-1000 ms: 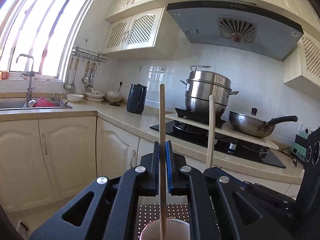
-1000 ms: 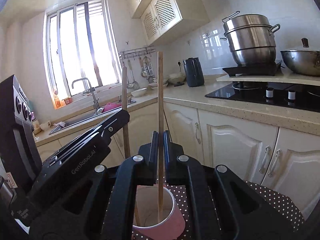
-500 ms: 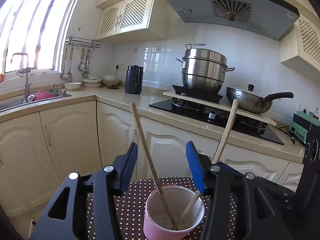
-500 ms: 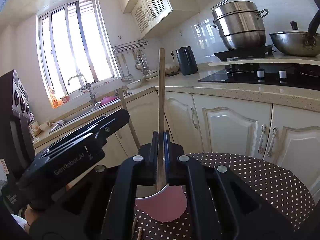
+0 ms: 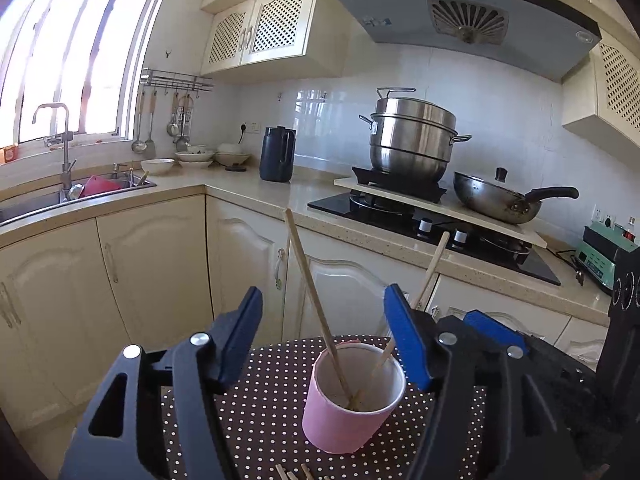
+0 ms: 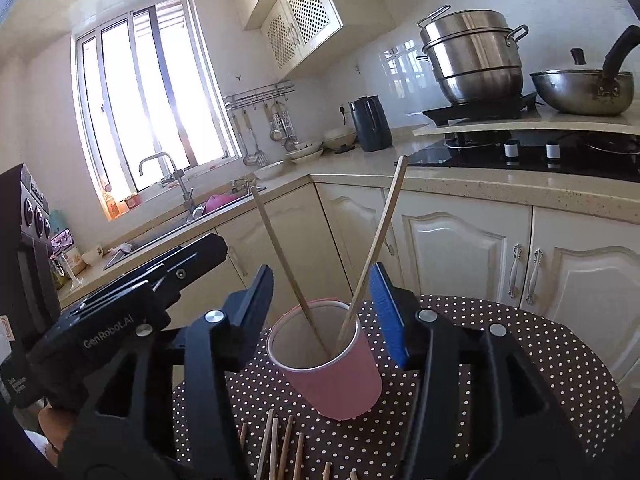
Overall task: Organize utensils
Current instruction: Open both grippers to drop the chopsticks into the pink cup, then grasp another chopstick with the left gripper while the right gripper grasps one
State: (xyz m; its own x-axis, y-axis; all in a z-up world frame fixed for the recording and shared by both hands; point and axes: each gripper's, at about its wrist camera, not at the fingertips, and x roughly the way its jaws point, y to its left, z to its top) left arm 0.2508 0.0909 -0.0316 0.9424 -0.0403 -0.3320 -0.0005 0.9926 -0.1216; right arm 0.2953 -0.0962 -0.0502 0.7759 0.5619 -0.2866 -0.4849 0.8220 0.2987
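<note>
Wooden chopsticks (image 6: 378,240) now lean in the pink cup (image 6: 332,364) on the dotted counter (image 6: 520,360); left gripper (image 5: 324,336) and right gripper (image 6: 320,304) just opened, fingers wide and empty. More sticks (image 6: 280,448) wait nearby.

"GenRobot.AI" reads in pale letters along the side of the left gripper (image 6: 120,320), seen from the right wrist; print on the hood (image 5: 460,8) is too small to read
</note>
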